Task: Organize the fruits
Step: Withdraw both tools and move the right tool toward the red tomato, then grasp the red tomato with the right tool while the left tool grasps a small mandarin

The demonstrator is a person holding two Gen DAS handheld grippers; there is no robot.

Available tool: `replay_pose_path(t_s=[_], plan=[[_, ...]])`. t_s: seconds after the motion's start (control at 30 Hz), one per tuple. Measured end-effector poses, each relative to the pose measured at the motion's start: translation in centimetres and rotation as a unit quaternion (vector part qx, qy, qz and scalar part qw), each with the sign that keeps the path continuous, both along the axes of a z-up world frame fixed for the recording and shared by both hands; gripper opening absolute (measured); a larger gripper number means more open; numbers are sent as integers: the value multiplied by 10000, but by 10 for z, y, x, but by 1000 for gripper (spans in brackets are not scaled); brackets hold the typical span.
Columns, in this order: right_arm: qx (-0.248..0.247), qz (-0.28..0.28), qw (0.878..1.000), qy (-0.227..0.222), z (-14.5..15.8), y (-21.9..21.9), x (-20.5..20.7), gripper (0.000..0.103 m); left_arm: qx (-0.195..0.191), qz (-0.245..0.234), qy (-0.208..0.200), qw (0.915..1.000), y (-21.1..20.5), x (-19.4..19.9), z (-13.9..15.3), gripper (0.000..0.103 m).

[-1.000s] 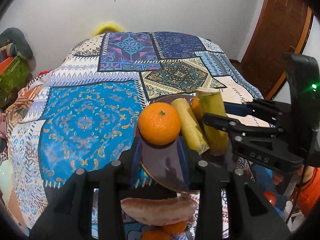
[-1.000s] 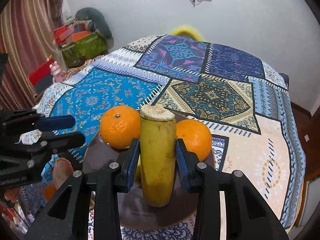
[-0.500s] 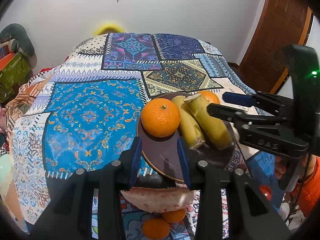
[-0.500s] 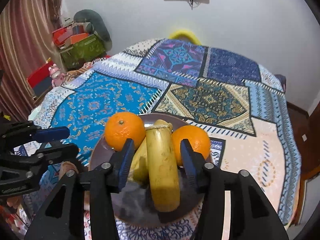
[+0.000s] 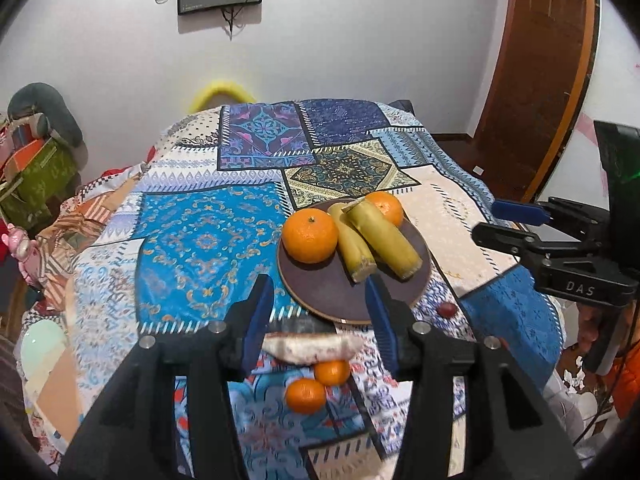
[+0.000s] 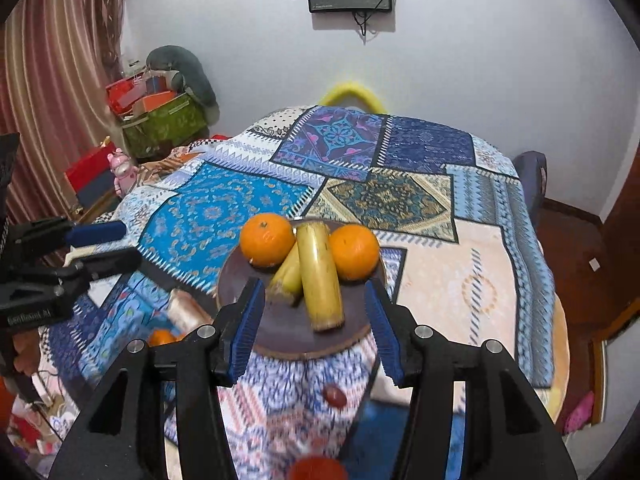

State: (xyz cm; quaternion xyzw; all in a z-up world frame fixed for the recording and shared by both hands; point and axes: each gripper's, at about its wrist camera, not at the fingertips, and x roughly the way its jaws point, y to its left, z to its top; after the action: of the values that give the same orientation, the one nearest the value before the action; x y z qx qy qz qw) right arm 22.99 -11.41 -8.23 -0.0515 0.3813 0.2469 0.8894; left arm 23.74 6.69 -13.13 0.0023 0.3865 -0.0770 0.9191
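Note:
A dark round plate lies on the patchwork cloth. On it are two oranges, the second orange, and two banana pieces lying between them. My left gripper is open and empty, just short of the plate's near rim. My right gripper is open and empty, its jaws wide above the plate's near side. The right gripper also shows at the right of the left wrist view.
Near the table's front edge lie a pinkish sweet potato, two small oranges, a small red fruit and a red fruit. A green box and clutter stand at the left. A wooden door is at right.
My right gripper opened and let the banana piece down onto the plate, then drew back. My left gripper let go of the plate's rim, opened and pulled back and up.

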Motion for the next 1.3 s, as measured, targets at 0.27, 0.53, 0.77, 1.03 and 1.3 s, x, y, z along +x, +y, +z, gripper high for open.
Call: replay_pose_path(t_s=[0.27, 0.53, 0.77, 1.03, 1.3], plan=[[-88, -78, 9998, 175, -6, -25, -45, 55, 94, 11, 119, 9999, 7, -37, -3, 57], [136, -264, 9983, 502, -22, -37, -75, 56, 55, -8, 388, 9992, 18, -62, -24, 66], [48, -396, 9963, 761, -49, -41, -87, 56, 26, 5, 721, 9974, 26, -64, -49, 66], [-40, -509, 9924, 1117, -78, -49, -86, 56, 151, -3, 946, 9954, 18, -58, -76, 66], [-14, -491, 9898, 1341, -95, -48, -83, 56, 218, -32, 1097, 9937, 17, -49, -93, 66]])
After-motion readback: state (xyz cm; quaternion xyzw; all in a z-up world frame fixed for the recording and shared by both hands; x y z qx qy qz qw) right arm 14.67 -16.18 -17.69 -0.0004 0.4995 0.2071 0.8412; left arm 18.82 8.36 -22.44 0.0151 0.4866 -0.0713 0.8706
